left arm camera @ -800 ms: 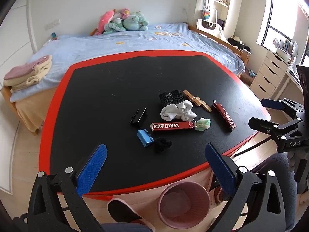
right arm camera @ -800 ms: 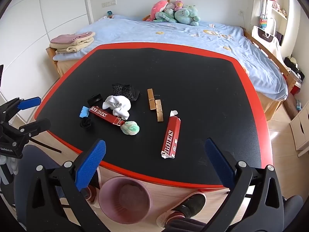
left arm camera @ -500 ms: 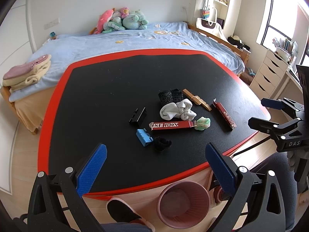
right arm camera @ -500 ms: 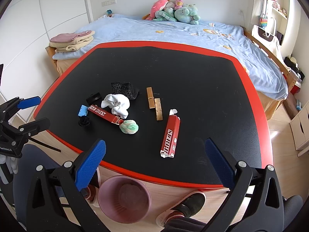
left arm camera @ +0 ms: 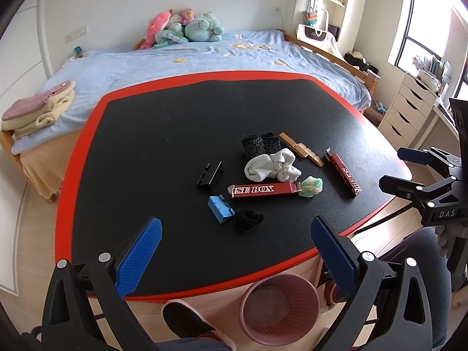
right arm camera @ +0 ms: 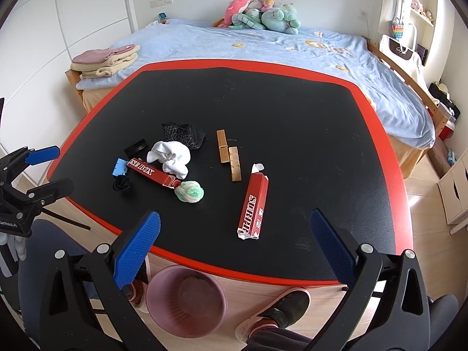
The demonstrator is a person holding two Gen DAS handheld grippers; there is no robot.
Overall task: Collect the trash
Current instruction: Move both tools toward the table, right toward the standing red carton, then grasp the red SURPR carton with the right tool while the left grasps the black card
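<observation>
Above the near edge of the table [right arm camera: 292, 111], both grippers hang spread wide and empty, touching nothing: left gripper [left arm camera: 234, 251], right gripper [right arm camera: 235, 242]. Nothing looks collected yet; this seems the approach. Trash lies mid-table: 2 red boxes [right arm camera: 253, 201] and [left arm camera: 264, 190], a green wad [right arm camera: 190, 191]. Next, a gripper should drop onto 1 piece, close, and carry it to the bin [right arm camera: 163, 318] below the edge.

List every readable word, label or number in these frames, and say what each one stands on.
"ISE BOX": red carton beside the white cloth, first letters cut off.
"SURPR": second red carton near the table edge; its white characters are too small to read.
"DAS": right gripper body, rest hidden.
"GenRobot.AI": left gripper body, tiny, uncertain.
Nothing else is legible.
</observation>
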